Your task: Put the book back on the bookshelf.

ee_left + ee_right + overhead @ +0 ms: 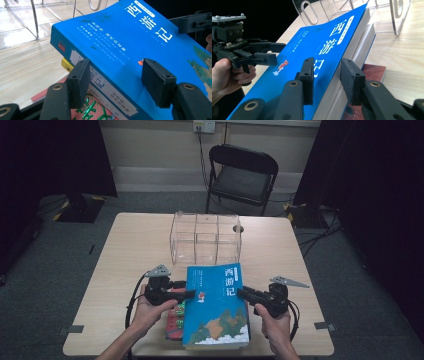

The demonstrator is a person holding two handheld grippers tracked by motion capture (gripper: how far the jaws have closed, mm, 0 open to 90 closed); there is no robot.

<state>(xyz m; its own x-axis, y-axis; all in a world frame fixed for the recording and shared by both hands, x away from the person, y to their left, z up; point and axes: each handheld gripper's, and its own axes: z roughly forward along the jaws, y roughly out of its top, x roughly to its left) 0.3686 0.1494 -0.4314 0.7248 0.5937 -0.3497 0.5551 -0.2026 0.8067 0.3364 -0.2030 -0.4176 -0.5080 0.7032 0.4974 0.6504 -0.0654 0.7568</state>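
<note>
Blue book (216, 307): a thick paperback with white Chinese title characters on a blue cover, topmost of a stack at the near edge of the tabletop (130, 250), between the 2 claws. In both gripper views it sits tilted, its spine side raised.

Left claw (191, 294): at the book's left edge, held in the person's left hand (150, 312). In the left gripper view its 2 black pads straddle the spine edge, 1 against the spine face and 1 lying on the cover; it is clamped across that edge.

Right claw (242, 293): at the book's right edge, held in the right hand (270, 320). In the right gripper view 1 pad rests on the cover and the other stands against the white page block, so this claw is clenched on the blue book's fore-edge.

Stack below: a second blue-covered book (368, 42) lies directly under the top one, a yellow spine (67, 65) peeks out beneath it, and a red book with green lettering (175, 320) sits at the bottom.

Clear organiser (206, 237): a transparent acrylic box with dividers, just beyond the stack near the tabletop's middle.

Background: a black folding chair (242, 175) stands beyond the far edge.
</note>
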